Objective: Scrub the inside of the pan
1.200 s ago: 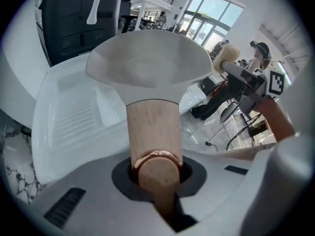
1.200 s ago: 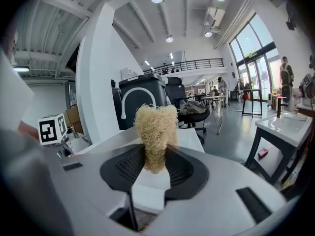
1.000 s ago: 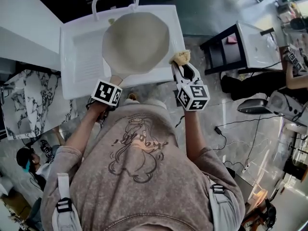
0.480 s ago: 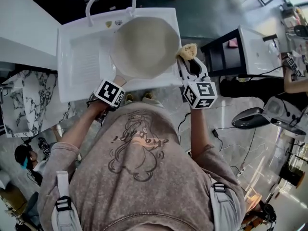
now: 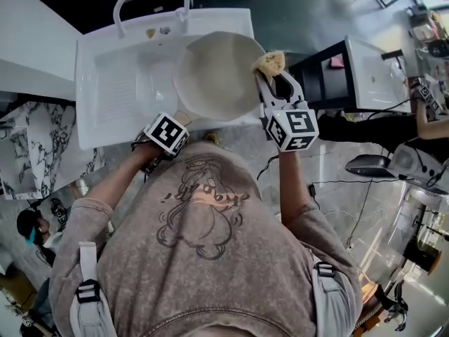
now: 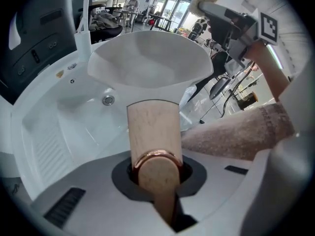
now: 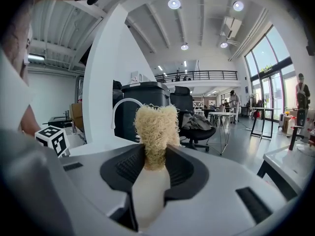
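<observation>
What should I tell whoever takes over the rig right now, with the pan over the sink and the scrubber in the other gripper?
Left gripper: shut on the wooden handle of the pan, held over the white sink.
Right gripper: shut on the straw-coloured scrubber, which sits by the pan's right rim, not inside.
Done: both things gripped; scrubbing progress can't be told.
Left: bring the scrubber into the pan and scrub.

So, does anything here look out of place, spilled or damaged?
Nothing looks spilled or damaged. The pan is held tilted over the sink, by its wooden handle in the left gripper. The only small thing: the scrubber in the right gripper sits at the pan's right rim, not inside it.
</observation>
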Tool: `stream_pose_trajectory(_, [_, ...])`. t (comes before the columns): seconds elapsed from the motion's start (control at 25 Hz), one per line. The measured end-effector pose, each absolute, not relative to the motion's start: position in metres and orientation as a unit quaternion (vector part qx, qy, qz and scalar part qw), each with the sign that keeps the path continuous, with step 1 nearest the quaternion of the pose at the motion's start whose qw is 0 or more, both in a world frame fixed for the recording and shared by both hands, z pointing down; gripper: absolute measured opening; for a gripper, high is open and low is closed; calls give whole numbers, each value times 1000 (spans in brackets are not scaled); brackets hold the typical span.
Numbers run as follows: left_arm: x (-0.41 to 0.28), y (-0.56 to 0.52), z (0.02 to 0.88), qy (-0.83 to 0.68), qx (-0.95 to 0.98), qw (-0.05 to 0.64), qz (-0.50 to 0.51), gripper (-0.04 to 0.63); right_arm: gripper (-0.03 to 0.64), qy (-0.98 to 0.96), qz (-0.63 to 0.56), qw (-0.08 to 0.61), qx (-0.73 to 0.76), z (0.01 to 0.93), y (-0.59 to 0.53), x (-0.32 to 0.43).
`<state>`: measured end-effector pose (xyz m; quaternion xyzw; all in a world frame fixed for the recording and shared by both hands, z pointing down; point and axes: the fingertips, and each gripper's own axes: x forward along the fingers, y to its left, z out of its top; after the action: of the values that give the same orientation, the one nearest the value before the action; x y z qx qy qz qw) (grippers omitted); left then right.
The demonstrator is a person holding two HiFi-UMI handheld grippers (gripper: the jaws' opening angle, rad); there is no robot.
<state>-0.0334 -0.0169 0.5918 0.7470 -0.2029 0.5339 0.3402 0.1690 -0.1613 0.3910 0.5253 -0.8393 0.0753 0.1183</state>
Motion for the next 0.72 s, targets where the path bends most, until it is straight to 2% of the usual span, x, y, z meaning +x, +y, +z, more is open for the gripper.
stream_pose_trajectory(0.72, [-8, -8, 611, -174, 750, 320, 552, 44, 143, -894, 65, 203, 394, 429, -163, 99])
